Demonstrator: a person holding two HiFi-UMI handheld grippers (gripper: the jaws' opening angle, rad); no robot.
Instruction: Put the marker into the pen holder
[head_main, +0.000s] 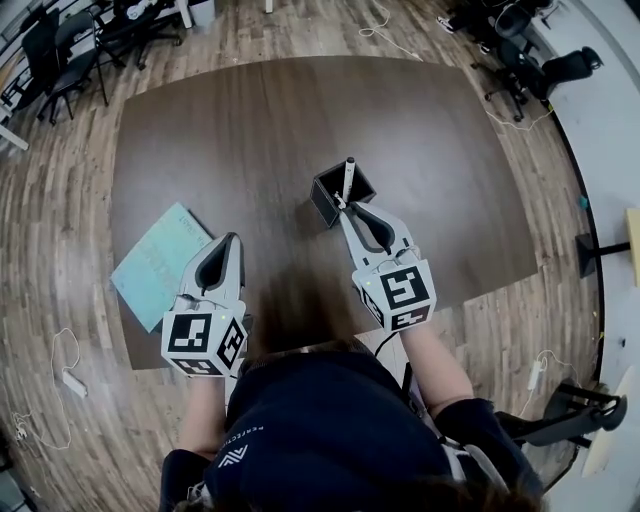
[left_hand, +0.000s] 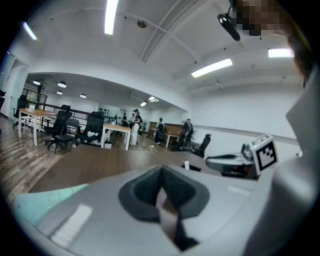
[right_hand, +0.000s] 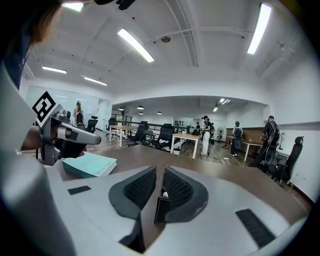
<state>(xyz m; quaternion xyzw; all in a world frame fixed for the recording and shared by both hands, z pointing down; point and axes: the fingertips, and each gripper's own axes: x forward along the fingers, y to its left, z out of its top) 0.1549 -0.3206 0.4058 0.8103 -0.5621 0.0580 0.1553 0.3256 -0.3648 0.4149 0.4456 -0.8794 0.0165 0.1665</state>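
Left gripper (head_main: 234, 240) sits low over the near edge of the table. Its own view shows the pads meeting at the tips with nothing between them: idle, kept clear of the working side. Right gripper (head_main: 343, 207) reaches further out, tips just beside the near wall of the black square pen holder (head_main: 324, 203). Its own view shows the jaws a narrow slit apart with nothing clamped, and the holder's dark wall (right_hand: 161, 217) framed in the slit. Teal book (head_main: 160, 265) lies flat to the left, well apart from the holder, not involved. Marker (head_main: 348, 178) stands upright inside the holder, its top end above the rim. The small pale spot over the holder wall in the right gripper view is probably the marker, too small to confirm. Judgement: placement done; the slit is just wide enough to free the barrel, and the gripper is lined up to draw straight back without knocking the holder. Beyond lies dark tabletop (head_main: 250, 120), then office chairs (head_main: 60, 60) on the wood floor.
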